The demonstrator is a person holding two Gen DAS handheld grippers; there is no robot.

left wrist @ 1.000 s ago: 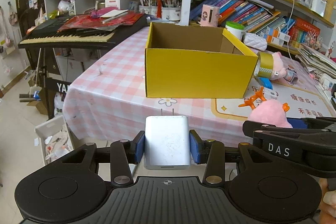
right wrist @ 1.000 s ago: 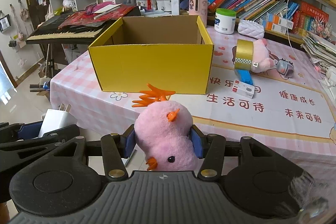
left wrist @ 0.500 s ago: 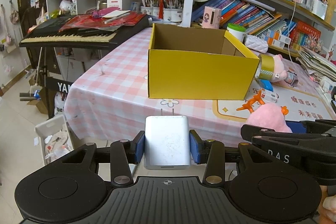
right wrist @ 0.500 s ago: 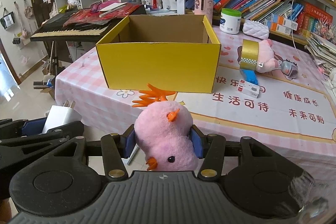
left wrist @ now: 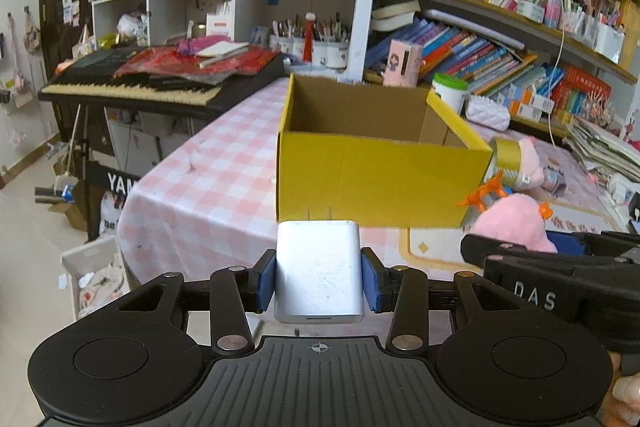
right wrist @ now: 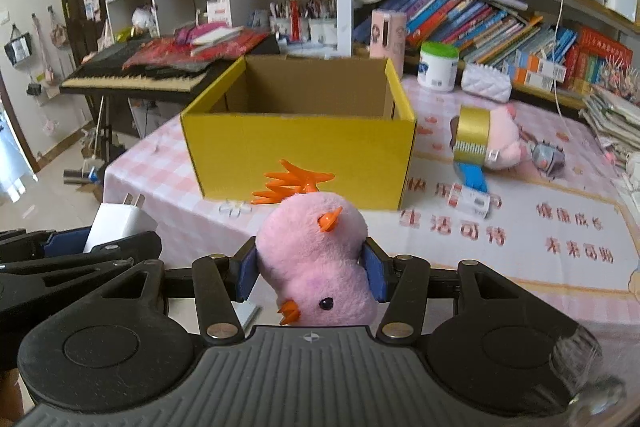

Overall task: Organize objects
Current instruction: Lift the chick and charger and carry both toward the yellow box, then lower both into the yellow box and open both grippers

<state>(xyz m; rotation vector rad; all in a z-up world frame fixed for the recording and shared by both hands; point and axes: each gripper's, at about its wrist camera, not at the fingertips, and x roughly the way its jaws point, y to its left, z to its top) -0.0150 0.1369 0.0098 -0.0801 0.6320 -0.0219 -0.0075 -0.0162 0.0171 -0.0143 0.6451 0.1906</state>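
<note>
My left gripper (left wrist: 319, 273) still clamps the white charger (left wrist: 319, 271) between its fingers, my right gripper (right wrist: 312, 269) the pink plush chick (right wrist: 316, 259) — neither grip has changed. The yellow box (right wrist: 300, 147) at twelve o'clock on the table (right wrist: 520, 227) looms slightly larger than a second ago — open, its visible inside bare.

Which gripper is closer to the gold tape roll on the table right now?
Right. The right gripper, holding the pink plush chick, sits on the same side as the gold tape roll. The left gripper, holding the white charger, is further left, with the yellow box between.
</note>
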